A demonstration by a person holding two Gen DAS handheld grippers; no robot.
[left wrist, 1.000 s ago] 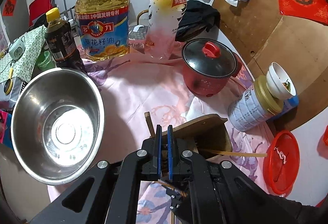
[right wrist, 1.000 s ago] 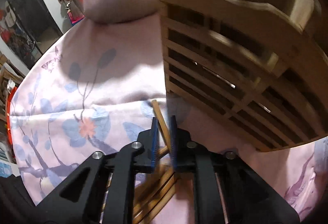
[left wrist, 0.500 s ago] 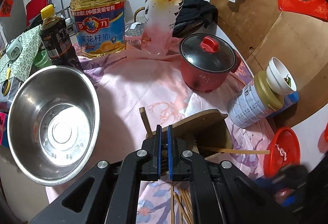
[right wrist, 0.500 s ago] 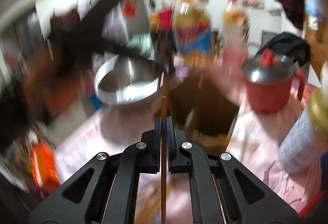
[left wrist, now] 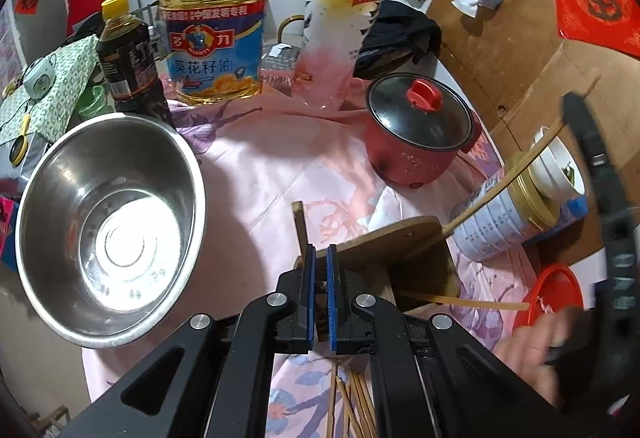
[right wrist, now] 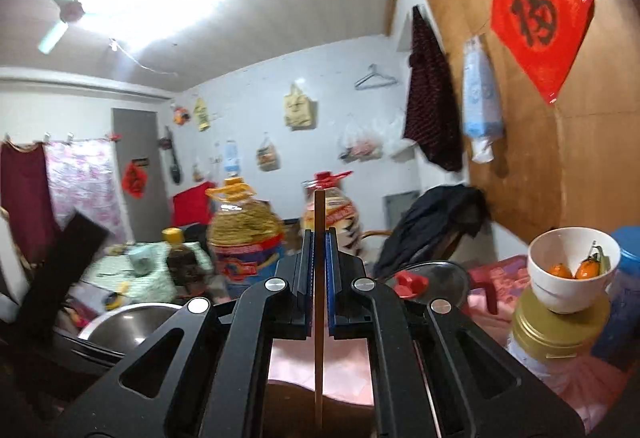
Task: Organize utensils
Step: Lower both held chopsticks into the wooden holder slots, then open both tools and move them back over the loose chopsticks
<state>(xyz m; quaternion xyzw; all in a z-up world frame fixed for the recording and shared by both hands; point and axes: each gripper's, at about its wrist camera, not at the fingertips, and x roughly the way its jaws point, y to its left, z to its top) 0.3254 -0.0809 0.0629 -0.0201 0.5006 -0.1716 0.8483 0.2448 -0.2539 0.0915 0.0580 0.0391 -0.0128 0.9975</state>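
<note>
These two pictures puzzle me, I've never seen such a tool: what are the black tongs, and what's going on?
A person holds a hand tool in each hand, each carrying a camera looking along its jaws. The left view looks down on a pink tablecloth: the left gripper grips the wooden holder, beside a steel bowl, red pot and loose chopsticks. The right view points up at the room: the right gripper pinches one chopstick upright.

Pink floral tablecloth (left wrist: 280, 173); red pot (left wrist: 416, 153), black lid (left wrist: 418, 119); silver bowl (left wrist: 108, 234).
</note>
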